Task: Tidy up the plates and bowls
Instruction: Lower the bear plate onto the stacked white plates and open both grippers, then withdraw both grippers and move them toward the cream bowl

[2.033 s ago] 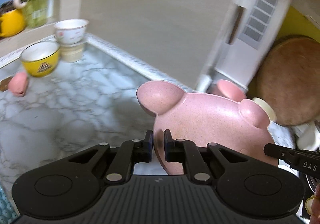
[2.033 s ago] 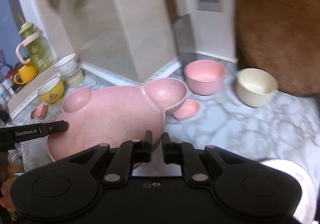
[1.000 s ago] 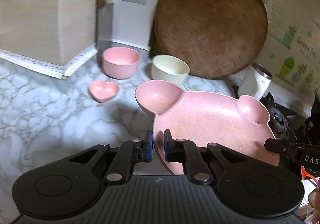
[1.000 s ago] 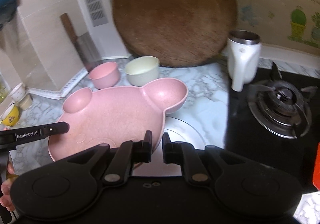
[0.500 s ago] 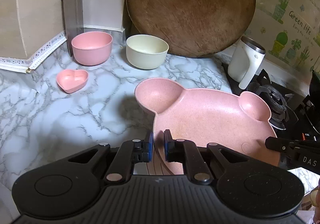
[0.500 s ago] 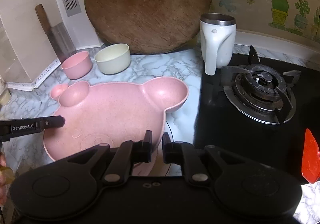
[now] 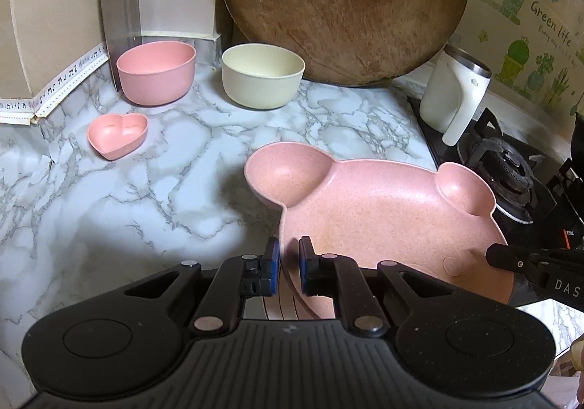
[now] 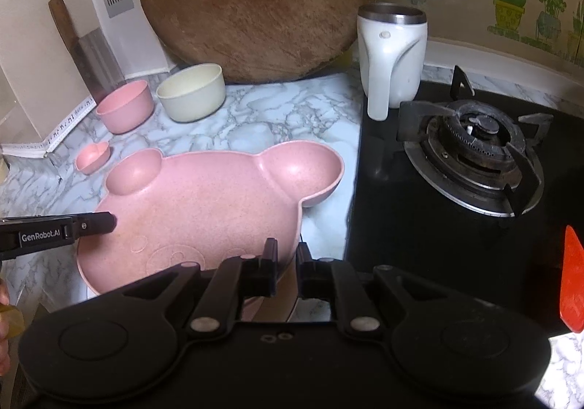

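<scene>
From the left wrist, the left gripper (image 7: 288,263) pinches the rim of the pink bear plate (image 7: 383,215) between its fingers, now lower over the marble counter (image 7: 146,197), with the pink bowl (image 7: 157,71), cream bowl (image 7: 262,75) and heart dish (image 7: 118,134) larger than half a second ago. From the right wrist, the right gripper (image 8: 286,265) pinches the opposite rim, and the stove burner (image 8: 474,150) sits closer than before.

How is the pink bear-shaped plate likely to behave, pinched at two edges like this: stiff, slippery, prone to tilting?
The bear-shaped plate probably stays stiff: it spans between the left gripper and right gripper without visible sag. Its speckled matte surface suggests light, not very slippery material. Thin rim pinches could still let it pivot if one hand drifts.
</scene>
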Available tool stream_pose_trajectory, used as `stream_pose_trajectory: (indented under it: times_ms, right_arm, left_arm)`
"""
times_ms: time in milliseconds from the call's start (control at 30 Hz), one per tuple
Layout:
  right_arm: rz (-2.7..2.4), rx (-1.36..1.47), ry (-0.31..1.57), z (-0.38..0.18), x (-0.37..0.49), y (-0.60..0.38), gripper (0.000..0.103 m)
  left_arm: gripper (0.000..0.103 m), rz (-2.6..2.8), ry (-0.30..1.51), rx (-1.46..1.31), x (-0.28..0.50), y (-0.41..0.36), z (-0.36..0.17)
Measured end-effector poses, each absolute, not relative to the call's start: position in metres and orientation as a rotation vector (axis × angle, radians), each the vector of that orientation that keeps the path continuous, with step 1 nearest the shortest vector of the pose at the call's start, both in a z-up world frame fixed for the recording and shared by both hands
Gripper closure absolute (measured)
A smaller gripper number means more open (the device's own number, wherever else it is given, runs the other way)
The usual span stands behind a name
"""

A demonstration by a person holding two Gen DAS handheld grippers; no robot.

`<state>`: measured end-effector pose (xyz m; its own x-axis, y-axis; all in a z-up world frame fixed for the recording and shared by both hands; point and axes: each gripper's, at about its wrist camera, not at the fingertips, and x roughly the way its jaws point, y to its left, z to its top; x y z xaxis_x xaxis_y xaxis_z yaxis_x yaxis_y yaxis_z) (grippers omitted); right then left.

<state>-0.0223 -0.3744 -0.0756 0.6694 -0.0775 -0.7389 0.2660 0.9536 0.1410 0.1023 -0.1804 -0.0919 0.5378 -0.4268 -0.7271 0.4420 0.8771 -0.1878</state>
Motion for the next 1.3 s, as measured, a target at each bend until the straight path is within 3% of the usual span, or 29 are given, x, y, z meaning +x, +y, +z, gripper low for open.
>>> stream_pose_trajectory:
  times_ms: [600,1000,1167,1300]
  right_arm:
    - [-0.218,0.206,0.864,-0.087,-0.013,-0.37,0.09]
    - [-0.252,0.158,0.873,-0.076,-0.011,-0.36,0.075]
    - [-0.235,0.149,0.837,-0.062,-0.012,-0.351,0.059]
    - [-0.22,0.142,0.812,-0.051,-0.011,-0.34,0.053]
  left_arm:
    - [0.093,-0.536,0.861,0.081,0.102,-0.183,-0.101]
    - [0.093,-0.563,0.859,0.105,0.097,-0.183,-0.099]
    - [0.092,-0.592,0.846,0.113,0.093,-0.175,-0.095]
    - [0.092,-0.607,0.826,0.1,0.092,-0.166,-0.09]
